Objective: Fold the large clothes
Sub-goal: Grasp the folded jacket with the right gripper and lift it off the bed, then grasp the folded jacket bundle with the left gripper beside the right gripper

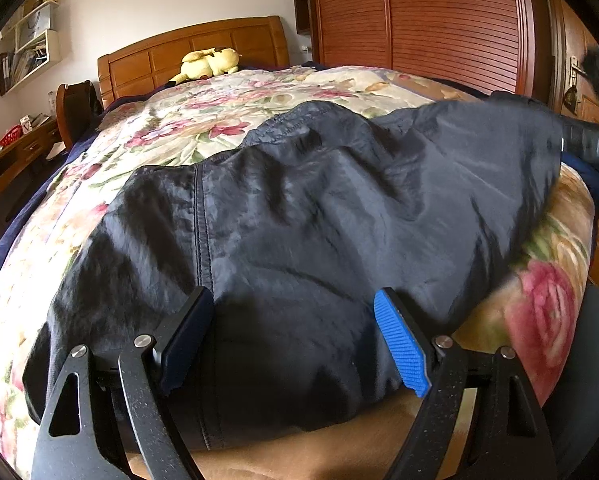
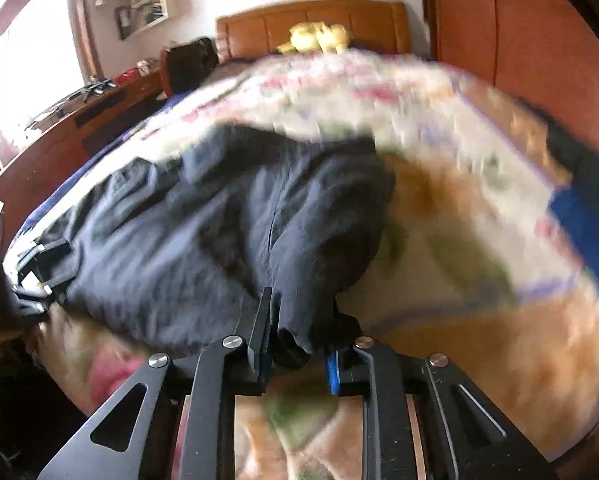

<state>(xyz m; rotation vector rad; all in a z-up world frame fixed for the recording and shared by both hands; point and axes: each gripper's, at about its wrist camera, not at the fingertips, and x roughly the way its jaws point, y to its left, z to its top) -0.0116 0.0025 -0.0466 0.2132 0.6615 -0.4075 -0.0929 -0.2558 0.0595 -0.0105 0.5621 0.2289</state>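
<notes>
Your left gripper [image 1: 299, 344] hovers wide-jawed over the near hem of the dark jacket [image 1: 299, 208], which lies spread on the floral blanket [image 1: 227, 104]. Your right gripper [image 2: 299, 352] pinches a bunched jacket edge.

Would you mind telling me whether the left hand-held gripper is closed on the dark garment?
No, the left hand-held gripper is open, its two fingers spread wide apart over the dark garment without pinching any fabric.
</notes>
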